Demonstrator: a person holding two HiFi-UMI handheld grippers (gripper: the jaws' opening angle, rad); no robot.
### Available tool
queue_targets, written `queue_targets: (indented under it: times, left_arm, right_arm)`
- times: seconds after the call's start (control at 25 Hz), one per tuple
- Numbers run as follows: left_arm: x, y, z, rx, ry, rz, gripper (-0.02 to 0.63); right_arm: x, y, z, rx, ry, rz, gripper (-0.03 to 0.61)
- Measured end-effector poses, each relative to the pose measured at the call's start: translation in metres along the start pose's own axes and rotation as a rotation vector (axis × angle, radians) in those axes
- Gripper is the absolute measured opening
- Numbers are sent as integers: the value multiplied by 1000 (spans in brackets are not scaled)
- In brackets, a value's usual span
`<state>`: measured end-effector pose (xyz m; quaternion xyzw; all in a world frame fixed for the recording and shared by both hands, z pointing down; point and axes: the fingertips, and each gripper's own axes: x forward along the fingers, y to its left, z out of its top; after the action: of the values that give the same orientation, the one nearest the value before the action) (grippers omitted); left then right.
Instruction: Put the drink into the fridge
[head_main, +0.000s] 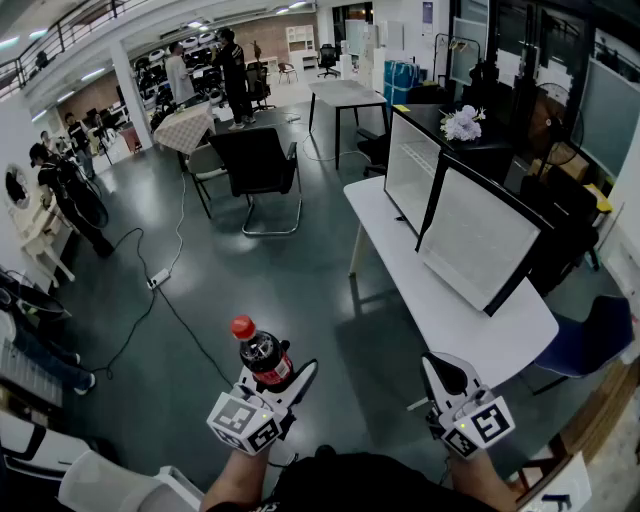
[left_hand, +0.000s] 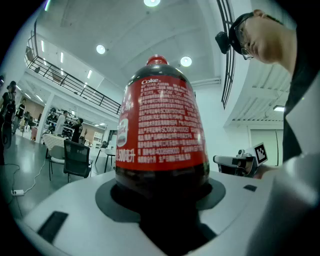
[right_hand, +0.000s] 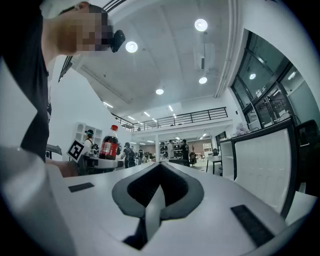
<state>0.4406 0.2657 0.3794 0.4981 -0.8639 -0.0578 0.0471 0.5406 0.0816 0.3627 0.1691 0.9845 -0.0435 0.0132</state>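
Observation:
A dark cola bottle (head_main: 265, 358) with a red cap and red label stands upright between the jaws of my left gripper (head_main: 278, 373), held low over the grey floor. In the left gripper view the bottle (left_hand: 160, 125) fills the middle, its base pressed into the jaw notch of the left gripper (left_hand: 160, 200). My right gripper (head_main: 446, 376) hovers to the right, by the near end of the white desk, its jaws together with nothing between them. The right gripper view shows its jaws (right_hand: 159, 196) meeting and the bottle (right_hand: 109, 143) off to the left.
A long white desk (head_main: 450, 300) with upright white panels (head_main: 475, 240) runs along the right. A blue chair (head_main: 592, 340) stands beyond it. A black chair (head_main: 255, 165) and a floor cable (head_main: 150, 285) lie ahead on the grey floor. Several people stand far back.

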Motion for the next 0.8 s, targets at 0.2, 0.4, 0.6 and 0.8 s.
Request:
queue_targets:
  times: [0.2,0.4,0.6,0.8]
  left_arm:
    - [0,9,7,36,0,12,272]
    - [-6,16,8,33,6,19,272]
    - [-10,22,6,38,9,18,272]
    - [-13,30,7,48,6,18,272]
  right_arm:
    - [11,1,13,-46,-45,-9,11]
    - [15,13,7,-14,-10,15,11]
    - [21,19,5,-17,1,21,11]
    - [36,24,6,-23,2,30,11]
